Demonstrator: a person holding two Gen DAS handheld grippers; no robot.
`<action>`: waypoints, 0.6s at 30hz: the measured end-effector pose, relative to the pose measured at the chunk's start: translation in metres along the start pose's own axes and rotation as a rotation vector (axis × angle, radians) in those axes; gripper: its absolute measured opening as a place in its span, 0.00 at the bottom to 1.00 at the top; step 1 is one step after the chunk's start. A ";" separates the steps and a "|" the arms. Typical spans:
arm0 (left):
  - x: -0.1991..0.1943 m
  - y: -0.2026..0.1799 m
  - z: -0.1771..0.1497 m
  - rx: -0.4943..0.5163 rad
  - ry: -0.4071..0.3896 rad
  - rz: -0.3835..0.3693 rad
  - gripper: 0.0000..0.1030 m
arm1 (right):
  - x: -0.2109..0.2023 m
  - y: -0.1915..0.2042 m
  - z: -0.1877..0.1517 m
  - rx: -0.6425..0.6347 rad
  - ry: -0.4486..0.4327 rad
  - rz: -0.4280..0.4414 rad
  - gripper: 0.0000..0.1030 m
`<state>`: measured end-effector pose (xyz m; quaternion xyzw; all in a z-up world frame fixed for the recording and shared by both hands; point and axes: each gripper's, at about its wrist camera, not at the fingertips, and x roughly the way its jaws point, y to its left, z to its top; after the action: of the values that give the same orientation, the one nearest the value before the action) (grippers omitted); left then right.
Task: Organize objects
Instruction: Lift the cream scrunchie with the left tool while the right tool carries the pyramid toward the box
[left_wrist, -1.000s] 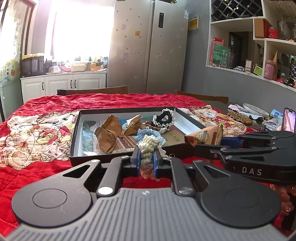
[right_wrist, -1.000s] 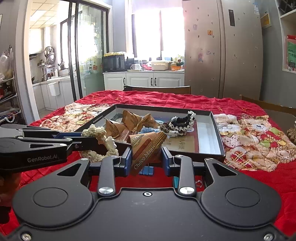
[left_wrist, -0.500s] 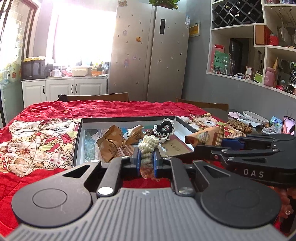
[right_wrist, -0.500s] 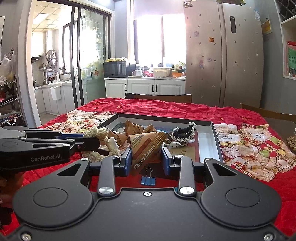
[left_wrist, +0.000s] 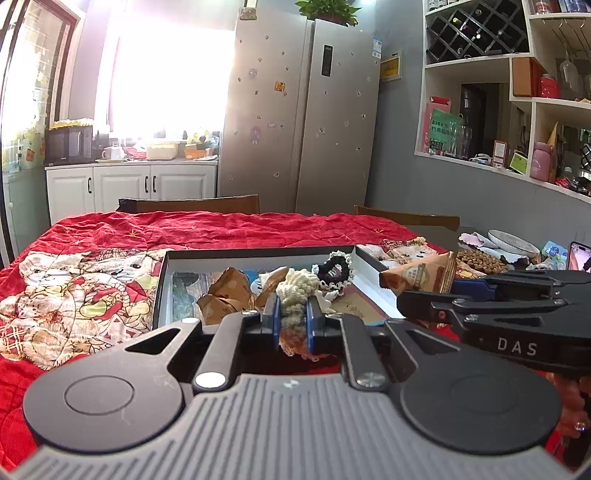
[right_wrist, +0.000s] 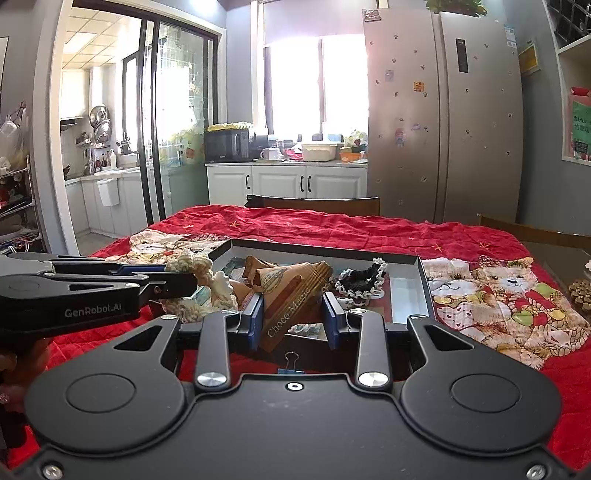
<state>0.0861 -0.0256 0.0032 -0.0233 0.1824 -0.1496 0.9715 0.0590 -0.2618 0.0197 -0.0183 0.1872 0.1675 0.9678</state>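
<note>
Now I am lifting both claws higher above the tray (left_wrist: 166, 280) ahead: my left claw (left_wrist: 291, 319) is pinching the cream scrunchie (left_wrist: 297, 286), my right claw (right_wrist: 293, 319) gripping the snack packet (right_wrist: 291, 295), carrying both off for sorting.

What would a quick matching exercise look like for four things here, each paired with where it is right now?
Things:
1. cream crocheted scrunchie
2. Choco Magic snack packet
3. black scrunchie with white trim
4. blue binder clip

Places:
A. lying in the shallow black tray
B. on the red cloth, just ahead of the right gripper's body
C. clamped in the left gripper
D. clamped in the right gripper

Pairs: 1-C, 2-D, 3-A, 4-B
</note>
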 end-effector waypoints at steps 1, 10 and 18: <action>0.001 0.000 0.001 0.000 -0.001 -0.001 0.15 | 0.000 0.000 0.001 0.001 -0.001 -0.001 0.31; 0.005 0.000 0.010 0.003 -0.019 0.000 0.15 | 0.001 -0.004 0.006 0.006 -0.006 -0.010 0.31; 0.016 0.005 0.020 -0.011 -0.027 0.015 0.15 | 0.011 -0.015 0.016 0.008 -0.008 -0.052 0.31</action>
<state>0.1091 -0.0257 0.0156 -0.0294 0.1704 -0.1409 0.9748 0.0796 -0.2711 0.0300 -0.0185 0.1834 0.1415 0.9726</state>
